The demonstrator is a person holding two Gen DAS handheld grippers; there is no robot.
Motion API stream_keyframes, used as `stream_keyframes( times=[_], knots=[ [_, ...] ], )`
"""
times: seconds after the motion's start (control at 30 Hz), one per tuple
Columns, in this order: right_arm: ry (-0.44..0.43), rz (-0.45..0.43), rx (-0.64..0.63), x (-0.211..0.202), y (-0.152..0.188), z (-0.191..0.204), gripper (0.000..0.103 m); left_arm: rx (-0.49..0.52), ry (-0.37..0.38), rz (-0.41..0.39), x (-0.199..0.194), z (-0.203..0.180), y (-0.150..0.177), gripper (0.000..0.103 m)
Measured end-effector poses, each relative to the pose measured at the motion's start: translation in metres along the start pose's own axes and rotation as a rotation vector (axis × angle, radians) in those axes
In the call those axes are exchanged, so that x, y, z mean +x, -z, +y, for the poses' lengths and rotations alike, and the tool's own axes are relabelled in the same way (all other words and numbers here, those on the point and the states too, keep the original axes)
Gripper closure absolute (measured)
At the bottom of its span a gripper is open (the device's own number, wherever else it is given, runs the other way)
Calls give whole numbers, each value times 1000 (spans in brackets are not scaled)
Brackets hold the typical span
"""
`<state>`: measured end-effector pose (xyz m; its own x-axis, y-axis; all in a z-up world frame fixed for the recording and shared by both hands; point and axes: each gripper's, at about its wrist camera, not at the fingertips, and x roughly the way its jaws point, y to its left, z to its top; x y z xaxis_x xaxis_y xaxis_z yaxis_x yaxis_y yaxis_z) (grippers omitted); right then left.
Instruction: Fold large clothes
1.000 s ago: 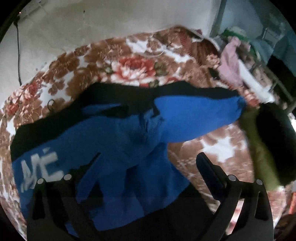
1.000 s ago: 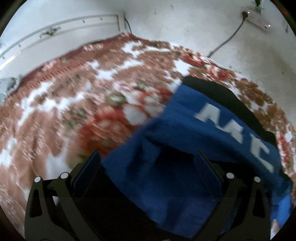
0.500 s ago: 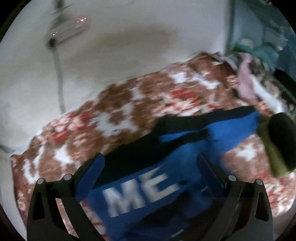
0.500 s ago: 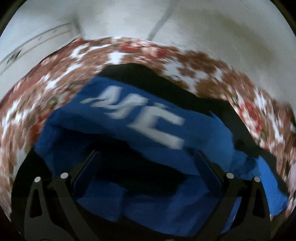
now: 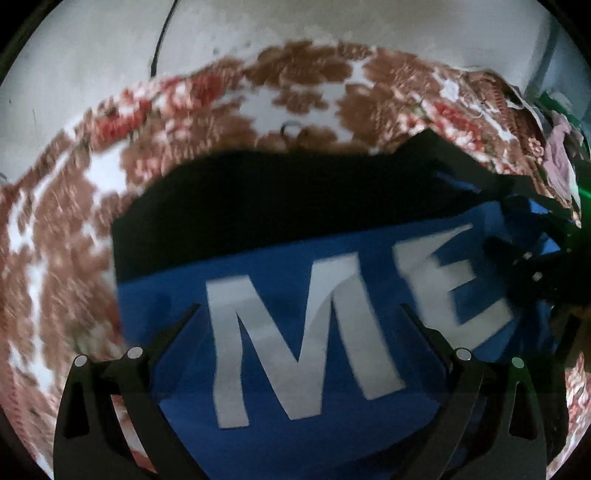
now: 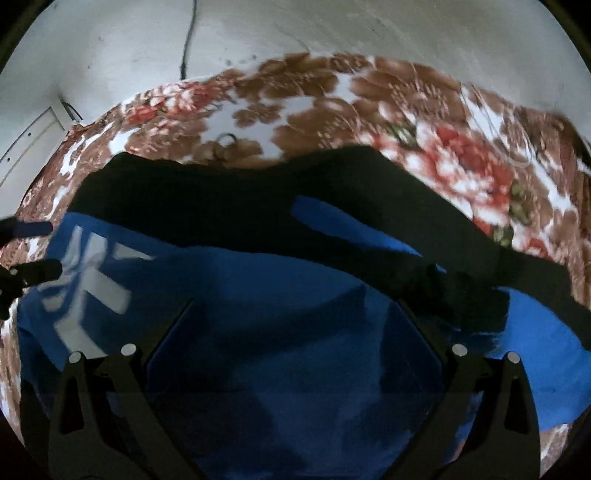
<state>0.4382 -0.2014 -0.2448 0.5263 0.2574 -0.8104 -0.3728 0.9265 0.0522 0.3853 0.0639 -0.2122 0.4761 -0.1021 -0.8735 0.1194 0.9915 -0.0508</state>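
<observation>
A bed with a floral brown, red and white cover point(image 5: 66, 229) stands against a pale wall point(image 6: 369, 29) with a dark cable point(image 6: 188, 33) hanging down it. The blue and black garment point(image 5: 325, 295) lies spread on it, under both tools: left tool point(image 5: 299, 314) and right tool point(image 6: 295, 310) hover open, gripping nothing.

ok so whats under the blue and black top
The floral blanket lies under the blue and black top, showing around its edges. What lies beneath the top's middle is covered.
</observation>
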Motion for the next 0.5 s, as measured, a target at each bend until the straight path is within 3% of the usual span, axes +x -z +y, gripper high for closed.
stream_keyframes(
  times=[0.23, 0.37, 0.43, 0.5],
  knots=[
    [-9, 52, 11, 12, 28, -56, 5, -63, 20, 31, 22, 22, 25, 5],
    [-30, 18, -67, -2, 38, -69, 5, -57, -33, 56, 21, 41, 35, 5],
    [2, 0, -40, -11, 40, -84, 5, -56, -65, 76, 17, 50, 38, 5],
    [-19, 6, 27, -18, 41, -104, 5, -63, -91, 81, 8, 54, 37, 5]
  ],
)
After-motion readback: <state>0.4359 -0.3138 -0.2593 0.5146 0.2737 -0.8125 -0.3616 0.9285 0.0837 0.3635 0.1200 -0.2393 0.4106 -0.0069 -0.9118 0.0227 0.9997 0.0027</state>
